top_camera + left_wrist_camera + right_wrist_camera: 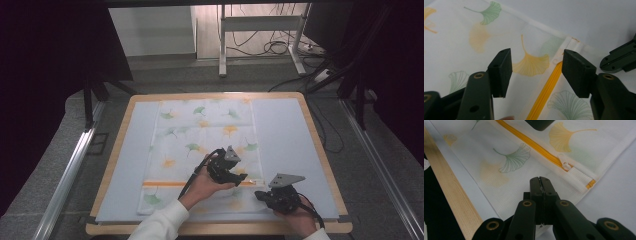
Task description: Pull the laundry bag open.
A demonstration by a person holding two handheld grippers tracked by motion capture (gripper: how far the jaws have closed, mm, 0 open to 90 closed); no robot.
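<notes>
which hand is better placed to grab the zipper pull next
Left: its open tongs straddle the yellow zipper just short of the white pull. The right tongs are shut at the bag's edge, beside the pull.

No legible text, label, brand, number or sign found in any view. The mesh bag (pixel 205 145) carries a printed leaf pattern only, without lettering. The zip pull (pixel 565 165) bears no readable marking. The grippers bear no readable marking either.
</notes>
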